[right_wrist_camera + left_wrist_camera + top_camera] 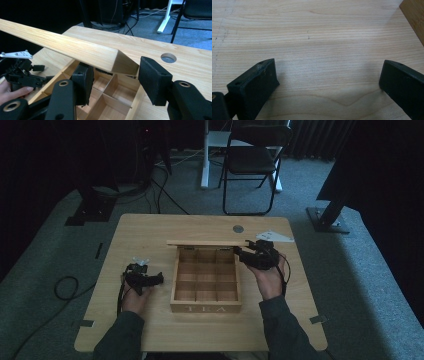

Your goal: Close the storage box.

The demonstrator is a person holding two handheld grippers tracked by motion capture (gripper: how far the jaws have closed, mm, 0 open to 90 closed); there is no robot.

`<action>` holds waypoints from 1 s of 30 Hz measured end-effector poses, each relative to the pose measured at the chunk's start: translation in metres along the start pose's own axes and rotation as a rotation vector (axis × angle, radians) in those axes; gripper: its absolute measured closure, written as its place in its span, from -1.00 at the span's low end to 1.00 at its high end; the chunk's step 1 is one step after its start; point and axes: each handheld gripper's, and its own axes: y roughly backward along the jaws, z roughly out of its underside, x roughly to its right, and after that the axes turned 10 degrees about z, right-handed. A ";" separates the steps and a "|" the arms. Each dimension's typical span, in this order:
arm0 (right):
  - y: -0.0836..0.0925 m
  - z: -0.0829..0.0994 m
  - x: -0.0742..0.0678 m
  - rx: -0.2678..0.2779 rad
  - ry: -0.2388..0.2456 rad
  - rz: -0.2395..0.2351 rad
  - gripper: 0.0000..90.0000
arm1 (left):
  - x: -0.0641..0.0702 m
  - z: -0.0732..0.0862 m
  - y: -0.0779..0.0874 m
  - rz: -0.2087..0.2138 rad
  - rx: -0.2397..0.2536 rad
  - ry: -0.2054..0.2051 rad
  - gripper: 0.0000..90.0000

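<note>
Tea box (205, 279), centre of table (150, 227): its raised lid (206, 243) stands along the far wall and blocks any approach from behind. The lid's end corner sits between my right gripper (112, 75) jaws, untouched by either pad. The compartments lie open from above, with thin dividers between them. My left gripper (327, 80) spans bare wood, with free passage left of the box. Front strip of table free. Far edge holds a round hole (238, 228).
</note>
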 end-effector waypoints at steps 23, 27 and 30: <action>0.007 0.018 -0.008 -0.004 0.036 0.017 0.00 | 0.000 0.000 0.000 0.000 -0.004 -0.003 -0.96; 0.008 0.022 -0.009 -0.006 0.036 0.017 0.00 | 0.000 0.000 0.000 0.000 -0.004 -0.003 -0.96; 0.009 0.025 -0.010 -0.005 0.040 0.020 0.00 | 0.000 0.000 0.000 0.000 -0.004 -0.003 -0.96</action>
